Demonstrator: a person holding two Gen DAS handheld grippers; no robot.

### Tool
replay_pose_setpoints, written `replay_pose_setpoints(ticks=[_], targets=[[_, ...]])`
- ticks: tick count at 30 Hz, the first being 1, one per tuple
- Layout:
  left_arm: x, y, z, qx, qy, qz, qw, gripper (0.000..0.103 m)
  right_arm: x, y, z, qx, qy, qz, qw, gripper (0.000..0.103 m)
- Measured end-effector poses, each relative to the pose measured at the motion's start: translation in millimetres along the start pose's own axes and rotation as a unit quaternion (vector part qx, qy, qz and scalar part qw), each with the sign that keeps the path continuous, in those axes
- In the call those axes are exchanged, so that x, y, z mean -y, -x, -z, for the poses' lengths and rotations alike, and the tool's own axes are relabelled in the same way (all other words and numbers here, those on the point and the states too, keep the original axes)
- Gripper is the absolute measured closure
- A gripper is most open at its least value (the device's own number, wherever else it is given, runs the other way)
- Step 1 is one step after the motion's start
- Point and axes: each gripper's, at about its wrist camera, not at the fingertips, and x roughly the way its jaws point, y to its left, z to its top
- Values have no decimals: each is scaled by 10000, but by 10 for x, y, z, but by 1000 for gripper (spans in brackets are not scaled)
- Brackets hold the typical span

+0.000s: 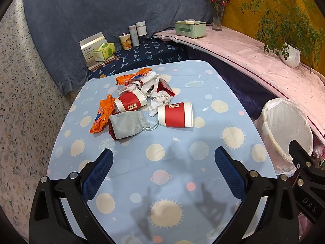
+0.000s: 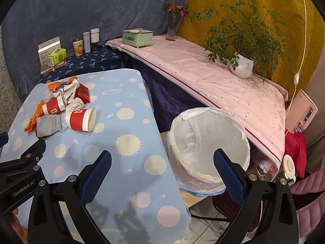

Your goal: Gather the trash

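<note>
My left tool [image 1: 163,158] and right tool [image 2: 162,159]: jaws spread wide, empty, above blue planet-print table [image 1: 182,183]. Trash heap at table's far side: two red-and-white paper cups on sides [image 1: 175,114], orange crumpled wrappers [image 1: 102,114], grey drawstring pouch [image 1: 128,124], white tissues [image 1: 158,99]. White-lined round bin [image 2: 209,146] beside table's right edge, mouth unobstructed.

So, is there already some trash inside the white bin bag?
No, the bin bag shows only its own white liner inside; both cups lie on the table.

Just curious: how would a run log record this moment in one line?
stage: start | left gripper: open, empty | right gripper: open, empty | trash pile: untouched on table | bin: empty
</note>
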Motion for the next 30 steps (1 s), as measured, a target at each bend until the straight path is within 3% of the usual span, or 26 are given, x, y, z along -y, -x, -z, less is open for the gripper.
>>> replay_pose_setpoints(ticks=[30], targets=[[-32,-41,-29,58,52,65,9999,8,-30,7,-15,3,-11,38,10000,7]])
